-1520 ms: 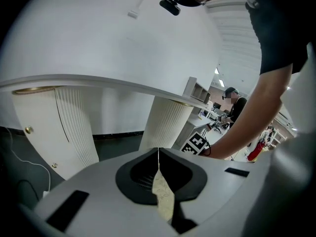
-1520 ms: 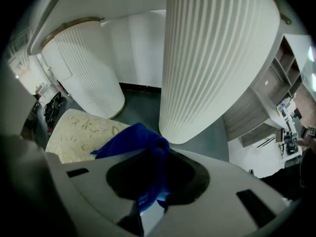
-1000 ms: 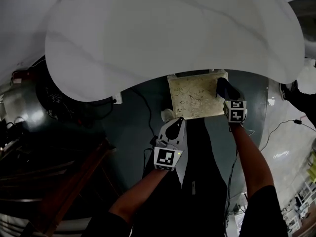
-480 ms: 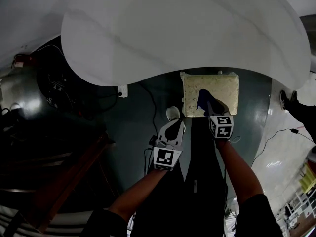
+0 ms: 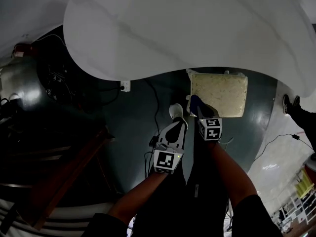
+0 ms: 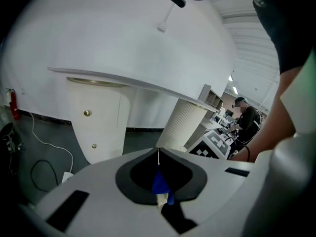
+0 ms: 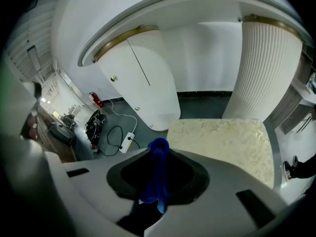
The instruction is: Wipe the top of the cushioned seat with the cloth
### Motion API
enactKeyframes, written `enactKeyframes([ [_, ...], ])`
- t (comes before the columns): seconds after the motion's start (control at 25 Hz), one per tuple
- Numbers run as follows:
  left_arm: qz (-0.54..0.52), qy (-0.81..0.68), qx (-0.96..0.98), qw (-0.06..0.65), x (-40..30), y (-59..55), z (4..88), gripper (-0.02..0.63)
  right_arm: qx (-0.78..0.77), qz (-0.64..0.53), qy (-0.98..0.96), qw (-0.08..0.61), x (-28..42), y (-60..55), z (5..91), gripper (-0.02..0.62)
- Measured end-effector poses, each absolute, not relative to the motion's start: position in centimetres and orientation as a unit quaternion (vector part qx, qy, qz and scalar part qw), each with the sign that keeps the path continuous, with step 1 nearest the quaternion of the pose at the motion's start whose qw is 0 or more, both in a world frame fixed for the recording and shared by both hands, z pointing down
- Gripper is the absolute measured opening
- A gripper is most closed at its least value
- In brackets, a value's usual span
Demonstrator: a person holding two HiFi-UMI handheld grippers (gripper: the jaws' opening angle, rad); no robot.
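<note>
2 grippers in frame, head view steeply down over a dark grey floor [image 5: 133, 127].

Right gripper [image 5: 200, 111]: jaws clamped together on the blue cloth [image 5: 195, 104]. In the right gripper view the cloth [image 7: 158, 169] stands between the closed jaws as 1 narrow upright fold, its top poking above the jaw tips [image 7: 159, 147].

Cushioned seat [image 5: 219, 94]: pale cream, patterned top, square, sitting on the floor half under the edge of the white table top [image 5: 187, 28]. The cloth is at the seat's near-left corner; contact with the top cannot be confirmed. In the right gripper view the seat [image 7: 222, 142] lies just ahead and to the right of the cloth.

Left gripper [image 5: 177, 121]: held beside the right one, off the seat, over the floor. Left gripper view shows its jaws [image 6: 158, 154] closed to a thin seam, with a small blue scrap [image 6: 160, 184] pinched low in the seam; what the scrap is cannot be made out.

Also noted: white power strip [image 5: 125, 86] on the floor; ribbed white column [image 7: 261, 73] behind the seat.
</note>
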State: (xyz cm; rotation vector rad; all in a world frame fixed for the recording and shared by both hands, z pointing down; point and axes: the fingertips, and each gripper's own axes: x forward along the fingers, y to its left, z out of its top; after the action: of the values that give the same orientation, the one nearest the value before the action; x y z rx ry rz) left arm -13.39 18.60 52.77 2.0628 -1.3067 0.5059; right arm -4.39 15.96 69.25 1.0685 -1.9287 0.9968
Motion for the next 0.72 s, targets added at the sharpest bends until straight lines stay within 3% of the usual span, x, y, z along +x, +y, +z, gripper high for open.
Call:
enactKeyframes([
  [0.72,0.205,-0.487,0.786,0.321,-10.6,17.8,55.2,0.018,0.421,0.418,-0.712,0.376,-0.5,18.1,76.4,0.095],
])
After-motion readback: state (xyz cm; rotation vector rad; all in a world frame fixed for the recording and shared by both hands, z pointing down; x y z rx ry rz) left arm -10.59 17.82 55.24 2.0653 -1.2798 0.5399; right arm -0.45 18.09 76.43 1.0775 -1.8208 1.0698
